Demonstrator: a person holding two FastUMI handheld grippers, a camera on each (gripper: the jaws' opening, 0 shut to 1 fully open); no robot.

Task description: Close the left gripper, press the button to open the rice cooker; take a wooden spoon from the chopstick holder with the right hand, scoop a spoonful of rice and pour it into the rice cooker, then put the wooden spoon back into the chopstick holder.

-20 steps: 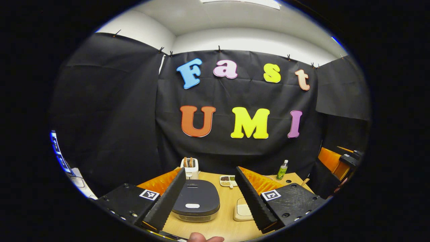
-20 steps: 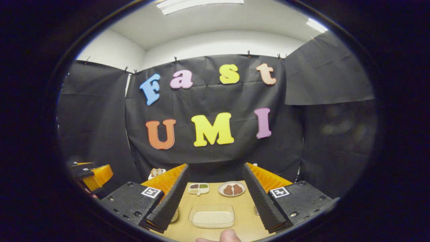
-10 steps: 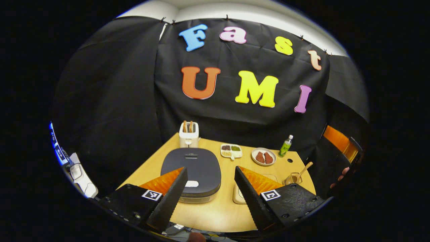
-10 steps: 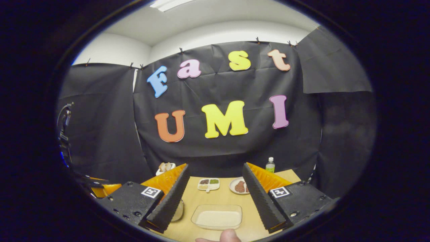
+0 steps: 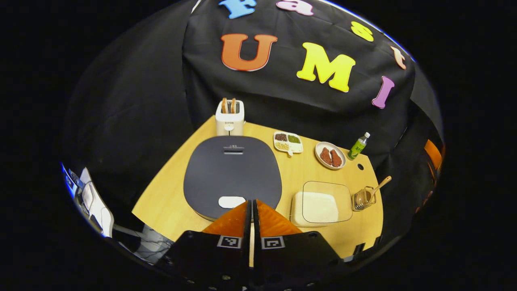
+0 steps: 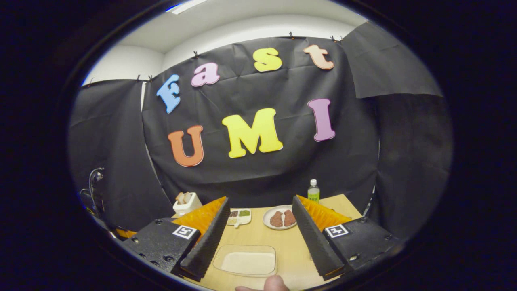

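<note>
Wooden surface (image 5: 169, 202) carries the rice cooker (image 5: 232, 173), lid down; left gripper (image 5: 251, 208) fingers together above its button (image 5: 231, 201), unpressed; right gripper (image 6: 260, 236) fingers apart, empty; spoon (image 5: 377, 188) untouched.

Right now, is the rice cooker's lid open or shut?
Shut. The rice cooker lid lies flat, its button not yet pressed; the closed left hand-held gripper hovers beside it.

The big dark grey rice cooker (image 5: 232, 171) is looking like smooth, matt plastic, and its white oval button (image 5: 231, 201) is looking smooth too. The light wooden table (image 5: 169, 202) is showing a smooth, flat top. The clear plastic box of white rice (image 5: 321, 200) is shining a little. Near the table's right edge, the thin wire chopstick holder (image 5: 362, 199) is looking like metal, with a pale wooden spoon (image 5: 379, 186) in it.
</note>
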